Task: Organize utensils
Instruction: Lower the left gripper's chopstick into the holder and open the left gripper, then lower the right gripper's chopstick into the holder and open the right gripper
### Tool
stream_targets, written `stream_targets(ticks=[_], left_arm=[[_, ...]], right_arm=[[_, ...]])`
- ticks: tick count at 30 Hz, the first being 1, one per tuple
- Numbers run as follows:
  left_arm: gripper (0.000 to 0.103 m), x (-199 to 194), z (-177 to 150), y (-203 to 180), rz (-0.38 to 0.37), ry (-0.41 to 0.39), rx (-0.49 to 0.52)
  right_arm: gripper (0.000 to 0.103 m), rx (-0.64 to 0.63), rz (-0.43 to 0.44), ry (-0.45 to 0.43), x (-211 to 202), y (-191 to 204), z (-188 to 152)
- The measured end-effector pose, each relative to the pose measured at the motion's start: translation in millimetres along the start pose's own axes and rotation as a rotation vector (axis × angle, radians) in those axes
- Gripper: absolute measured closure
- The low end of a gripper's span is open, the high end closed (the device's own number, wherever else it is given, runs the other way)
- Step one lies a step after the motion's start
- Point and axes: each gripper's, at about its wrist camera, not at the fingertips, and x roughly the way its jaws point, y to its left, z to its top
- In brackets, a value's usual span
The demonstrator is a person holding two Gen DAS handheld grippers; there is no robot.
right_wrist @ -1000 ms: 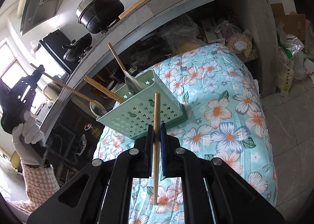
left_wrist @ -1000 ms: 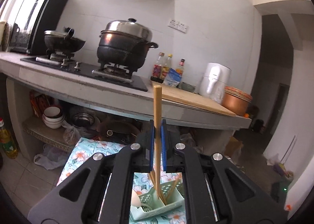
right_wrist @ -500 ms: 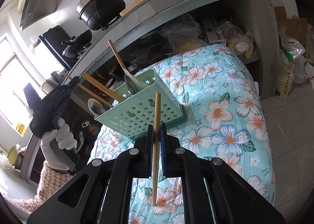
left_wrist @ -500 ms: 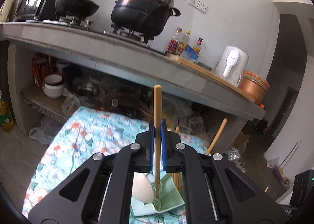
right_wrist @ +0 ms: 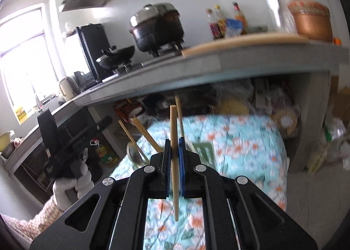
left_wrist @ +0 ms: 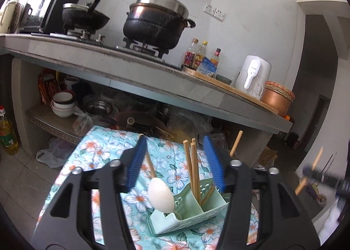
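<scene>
Wooden chopsticks (left_wrist: 193,171); green plastic caddy (left_wrist: 196,212); floral cloth (left_wrist: 102,153); glossy metal pot lid (left_wrist: 163,4).

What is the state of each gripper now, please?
Left gripper: jaws opening, nothing pressed between them.
Right gripper: shut on a wooden chopstick.

Both views are taken along the tongs, angled slightly downward. The green caddy (left_wrist: 192,208) is seen close below the left wrist camera, toward 6 o'clock. The floral cloth (right_wrist: 245,140), counter (left_wrist: 153,79) and black pot (right_wrist: 157,26) are shared.
</scene>
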Motion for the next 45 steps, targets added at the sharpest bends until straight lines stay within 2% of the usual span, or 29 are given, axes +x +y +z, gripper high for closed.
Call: stream_targets(ticks=[7,13,17,22,27,31,32,33,37,40,43,45], left_arm=[[0.032,-40.7,-11.4,9.9,0.053,0.010,0.052],[0.028,-57.3,-44.6,22.5,0.101,0.108,0.091],[0.027,-61.6,-71.2,28.0,0.126,0.181,0.100],[0.027,-65.5,-94.2,35.5,0.141,0.232,0.076],[0.027,-62.3,-100.9,33.5,0.145,0.254,0.074],[0.027,-60.9,-99.3,25.9,0.139,0.254,0.092],[0.025,-60.6,-98.4,23.0,0.137,0.253,0.098],[0.024,-60.6,-97.8,20.3,0.136,0.253,0.103],[0.022,-58.6,-94.8,8.2,0.131,0.251,0.119],[0.019,-59.4,-92.2,-3.7,0.143,0.244,0.130],[0.014,-60.2,-88.5,-17.2,0.199,0.228,0.152],[0.012,-59.1,-86.6,-26.1,0.239,0.226,0.166]], right_arm=[[0.096,-0.115,0.053,-0.128,3.2,37.7,55.0],[0.096,-0.143,0.090,-0.135,38.9,56.6,73.2],[0.096,-0.188,0.070,-0.106,77.4,69.2,68.8],[0.096,-0.227,0.042,-0.051,114.5,76.6,50.1],[0.096,-0.271,-0.006,0.023,140.3,78.8,22.2],[0.094,-0.273,-0.024,0.053,138.5,75.7,12.2],[0.088,-0.270,-0.025,0.047,135.3,74.5,12.5],[0.077,-0.263,-0.028,0.036,129.5,72.6,13.9],[0.071,-0.230,-0.028,-0.024,94.7,61.6,19.3],[0.063,-0.204,-0.030,-0.052,69.0,52.4,15.9],[0.056,-0.191,-0.061,-0.056,40.5,42.5,1.3],[0.046,-0.196,-0.088,-0.047,28.1,38.6,-10.5]])
